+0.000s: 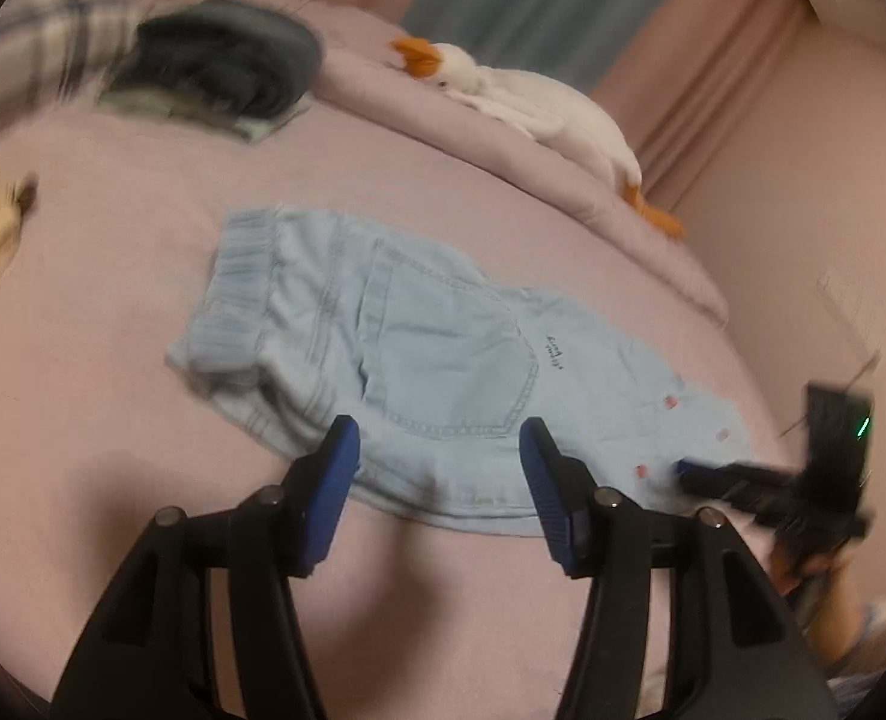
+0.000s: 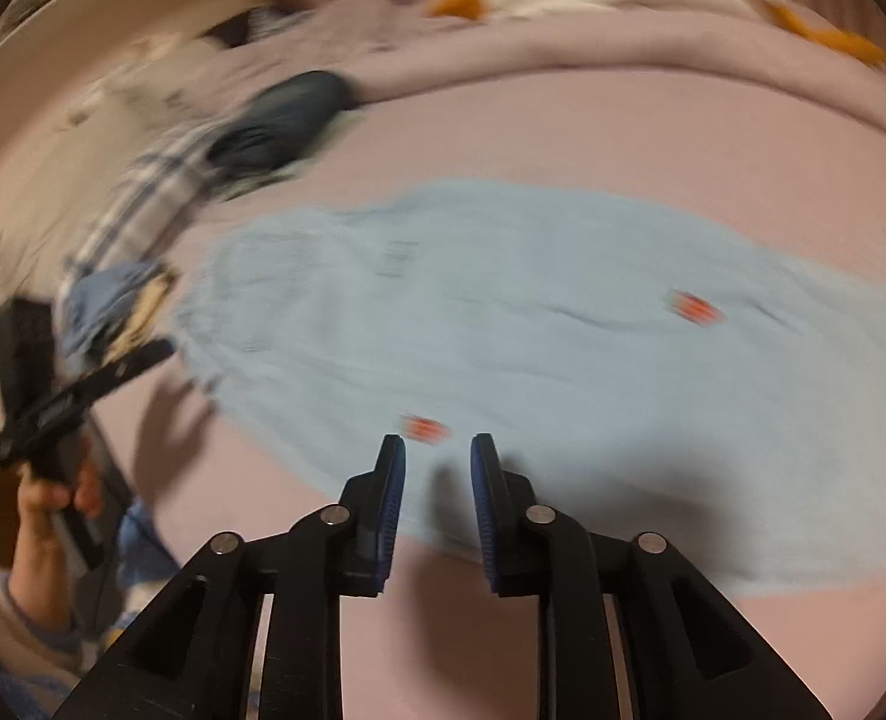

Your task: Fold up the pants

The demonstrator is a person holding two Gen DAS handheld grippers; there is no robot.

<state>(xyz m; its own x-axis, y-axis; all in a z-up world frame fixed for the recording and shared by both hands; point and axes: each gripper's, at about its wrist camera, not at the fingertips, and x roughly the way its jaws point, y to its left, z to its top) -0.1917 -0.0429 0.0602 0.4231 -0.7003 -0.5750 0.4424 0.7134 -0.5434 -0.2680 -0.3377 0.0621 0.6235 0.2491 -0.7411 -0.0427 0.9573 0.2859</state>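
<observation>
Pants: we see light-blue denim pants [image 1: 437, 360] flat on the pink bed sheet [image 1: 113, 360].
Left gripper [image 1: 440, 441]: jaws spread, over the pants' near edge.
Right gripper [image 2: 437, 456]: jaws parted, gripping nothing, over the same edge.

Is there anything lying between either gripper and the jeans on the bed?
Nothing visible. The left gripper hangs open right at the near edge of the light blue jeans, and the right gripper, jaws apart, is over their near edge too. The folded dark clothes lie well beyond.
</observation>
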